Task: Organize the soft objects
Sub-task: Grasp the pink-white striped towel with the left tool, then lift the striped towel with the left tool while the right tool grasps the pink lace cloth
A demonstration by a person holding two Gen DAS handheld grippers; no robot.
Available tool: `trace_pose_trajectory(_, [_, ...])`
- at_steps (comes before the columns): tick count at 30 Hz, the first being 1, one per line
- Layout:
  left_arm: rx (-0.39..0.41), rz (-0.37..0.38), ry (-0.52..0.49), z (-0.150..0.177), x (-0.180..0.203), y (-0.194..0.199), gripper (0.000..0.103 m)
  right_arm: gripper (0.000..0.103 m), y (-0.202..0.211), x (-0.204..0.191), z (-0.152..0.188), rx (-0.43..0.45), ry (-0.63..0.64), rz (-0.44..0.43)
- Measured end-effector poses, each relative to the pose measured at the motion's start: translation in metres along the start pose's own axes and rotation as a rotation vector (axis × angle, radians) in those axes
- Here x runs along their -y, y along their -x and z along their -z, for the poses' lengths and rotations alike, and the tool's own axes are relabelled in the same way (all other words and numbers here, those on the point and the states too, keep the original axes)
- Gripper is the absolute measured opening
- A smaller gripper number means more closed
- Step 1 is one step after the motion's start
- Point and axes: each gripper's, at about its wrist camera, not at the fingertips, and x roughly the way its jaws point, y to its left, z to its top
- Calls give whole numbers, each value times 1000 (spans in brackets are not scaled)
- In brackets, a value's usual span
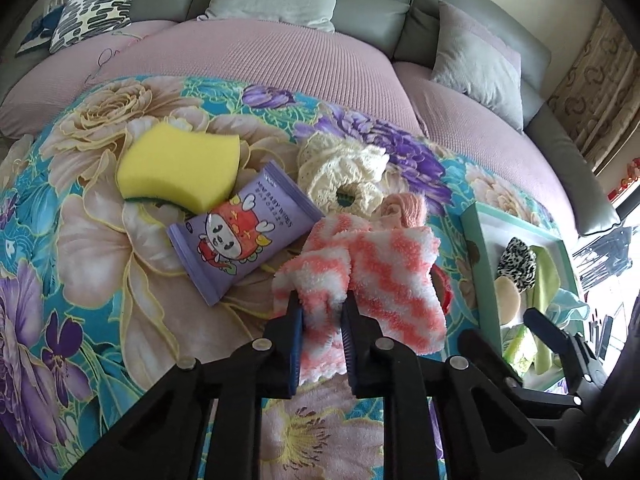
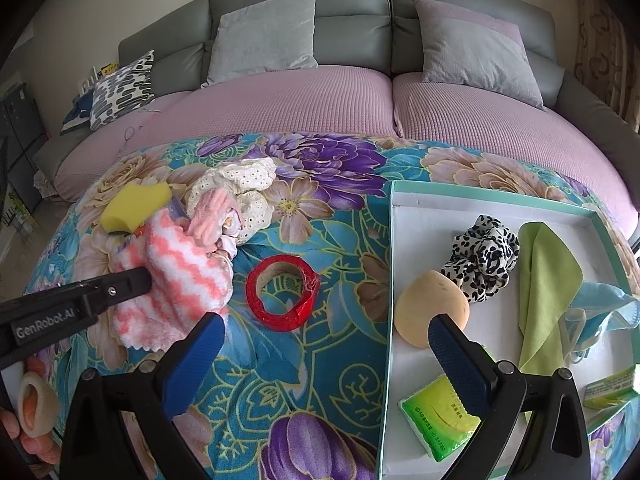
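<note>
My left gripper (image 1: 320, 312) is shut on a fluffy pink-and-white striped sock (image 1: 384, 272), which lies on the floral blanket; it also shows in the right wrist view (image 2: 180, 276), with the left gripper (image 2: 146, 276) reaching in from the left. My right gripper (image 2: 326, 330) is open and empty, its left finger over the blanket and its right finger over the tray (image 2: 424, 216). Beside the sock lie a yellow sponge (image 1: 180, 168), a purple wipes pack (image 1: 244, 232), a cream crochet scrunchie (image 1: 340, 168) and a pink fluffy item (image 1: 404, 206).
The teal-rimmed white tray holds a leopard scrunchie (image 2: 484, 258), a beige puff (image 2: 428, 304), a green cloth (image 2: 548, 288), a blue mask (image 2: 604, 308) and a green tissue pack (image 2: 440, 416). A red tape ring (image 2: 282, 292) lies on the blanket. Sofa cushions stand behind.
</note>
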Motion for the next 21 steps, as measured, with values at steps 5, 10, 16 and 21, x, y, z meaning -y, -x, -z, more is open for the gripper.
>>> trace_pose_trajectory(5, [26, 17, 11, -3, -2, 10, 18, 103, -2, -3, 1, -1, 9, 5])
trace_pose_trajectory(10, [75, 24, 39, -6, -10, 27, 18, 103, -3, -7, 1, -1, 23, 11])
trace_pose_trajectory(16, [137, 7, 74, -10, -21, 49, 18, 103, -3, -12, 1, 4, 35, 13])
trace_pose_trajectory(21, [193, -78, 109, -11, -33, 67, 18, 103, -5, -22, 1, 10, 65, 0])
